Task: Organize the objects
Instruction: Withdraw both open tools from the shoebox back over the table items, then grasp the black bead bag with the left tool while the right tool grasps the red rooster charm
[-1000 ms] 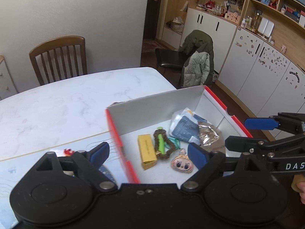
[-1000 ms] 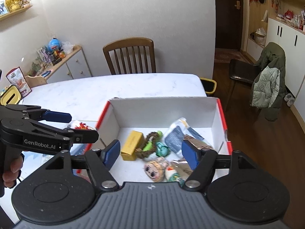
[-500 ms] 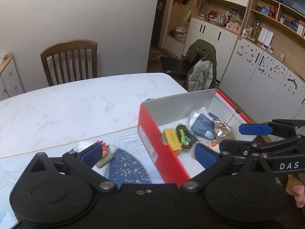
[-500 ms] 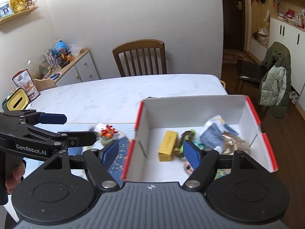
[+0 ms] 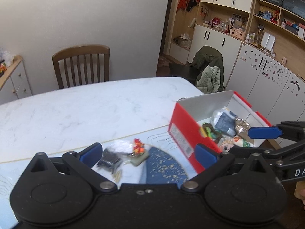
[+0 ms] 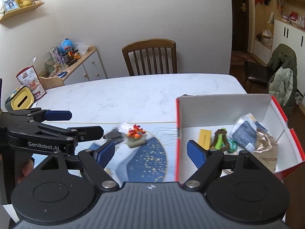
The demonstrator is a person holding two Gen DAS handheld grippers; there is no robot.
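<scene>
A red-and-white box (image 6: 223, 105) (image 5: 183, 131) sits on the right part of the table, holding a yellow bar (image 6: 205, 139), a brown bead string (image 6: 219, 139), a clear bag with denim (image 6: 245, 131) and a foil packet (image 6: 266, 145). Left of the box, on a blue mat (image 6: 146, 162), lie a small red-orange figurine on a grey base (image 6: 135, 135) (image 5: 138, 150) and a black item in a clear bag (image 6: 114, 133) (image 5: 109, 159). My left gripper (image 5: 148, 153) hangs open above the figurine and bag. My right gripper (image 6: 151, 152) is open over the mat beside the box wall.
A wooden chair (image 6: 149, 57) stands behind the white marble table (image 6: 133, 95). A sideboard with clutter (image 6: 76, 63) lines the left wall. A yellow-lidded container (image 6: 21, 100) sits at the table's left edge. A chair draped with a jacket (image 6: 282, 74) stands to the right.
Both grippers have swung left, away from over the box toward the mat. The figurine and bagged item have come into view between the left gripper's fingers. Both stayed open.
</scene>
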